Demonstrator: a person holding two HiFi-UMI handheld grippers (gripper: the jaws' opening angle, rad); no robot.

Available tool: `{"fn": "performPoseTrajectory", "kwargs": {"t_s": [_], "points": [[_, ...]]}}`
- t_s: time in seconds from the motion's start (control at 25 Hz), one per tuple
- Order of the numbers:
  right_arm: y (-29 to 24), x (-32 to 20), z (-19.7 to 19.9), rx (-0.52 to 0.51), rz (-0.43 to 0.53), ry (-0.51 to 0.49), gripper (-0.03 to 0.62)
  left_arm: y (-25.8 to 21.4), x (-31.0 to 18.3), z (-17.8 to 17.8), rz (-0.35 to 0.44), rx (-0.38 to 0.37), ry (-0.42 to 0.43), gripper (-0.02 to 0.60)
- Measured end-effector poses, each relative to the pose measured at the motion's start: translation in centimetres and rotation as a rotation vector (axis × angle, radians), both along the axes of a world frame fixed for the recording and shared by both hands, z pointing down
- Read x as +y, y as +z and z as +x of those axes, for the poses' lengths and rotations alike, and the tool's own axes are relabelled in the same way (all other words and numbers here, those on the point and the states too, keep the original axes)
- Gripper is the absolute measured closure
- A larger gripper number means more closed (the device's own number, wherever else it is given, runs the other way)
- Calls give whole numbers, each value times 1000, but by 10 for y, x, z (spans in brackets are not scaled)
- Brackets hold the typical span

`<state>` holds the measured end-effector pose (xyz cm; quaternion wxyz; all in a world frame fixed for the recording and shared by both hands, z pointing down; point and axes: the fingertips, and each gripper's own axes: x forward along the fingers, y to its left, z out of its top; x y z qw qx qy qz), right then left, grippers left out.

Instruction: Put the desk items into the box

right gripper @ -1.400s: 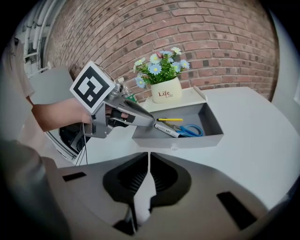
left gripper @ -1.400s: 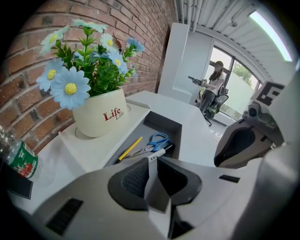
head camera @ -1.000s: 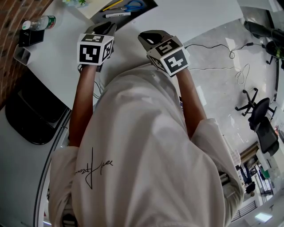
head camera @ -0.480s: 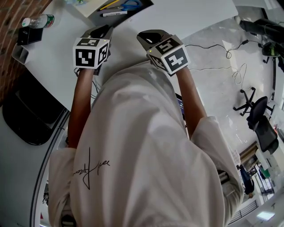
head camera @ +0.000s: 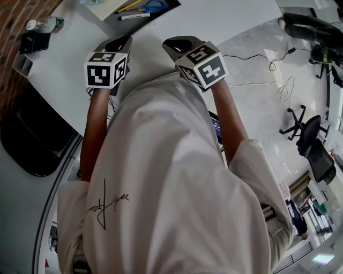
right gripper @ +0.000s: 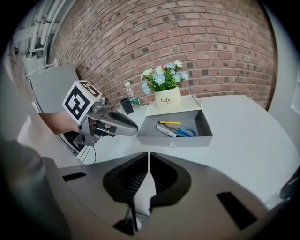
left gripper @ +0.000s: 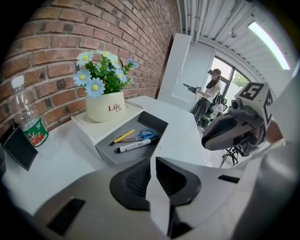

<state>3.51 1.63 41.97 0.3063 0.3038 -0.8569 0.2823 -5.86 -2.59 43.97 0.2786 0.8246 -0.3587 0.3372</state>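
Note:
An open grey box (left gripper: 108, 153) lies on the white desk (right gripper: 243, 122) and holds a yellow pencil (left gripper: 123, 136), blue scissors (left gripper: 148, 135) and a marker (left gripper: 134, 146). In the right gripper view the box (right gripper: 176, 137) sits straight ahead, past the jaws. My left gripper (left gripper: 153, 160) is shut with nothing in it, hovering short of the box. To its right, my right gripper (right gripper: 148, 155) is also shut and empty. In the head view the left gripper (head camera: 123, 39) and right gripper (head camera: 171, 43) hang side by side below the box (head camera: 174, 5).
A pot of flowers (left gripper: 105, 101) stands on the white lid (left gripper: 93, 129) behind the box. Left of it are a water bottle (left gripper: 26, 117) and a small black item (left gripper: 16, 151). Cables (head camera: 273, 64) and office chairs (head camera: 311, 136) are on the floor at right.
Both grippers drifted slightly left and lower in the head view, a bit further from the box. Their jaws stayed shut.

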Motion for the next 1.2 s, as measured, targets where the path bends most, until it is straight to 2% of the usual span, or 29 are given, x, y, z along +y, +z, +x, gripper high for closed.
{"fn": "performPoseTrajectory", "kwargs": {"t_s": [0.68,1.2], "points": [[-14,9,2,-18,27,9,559,-6,37,-9,11,34,5,558],[-27,20,3,-52,75,40,568,-30,61,-10,71,110,-16,575]]}}
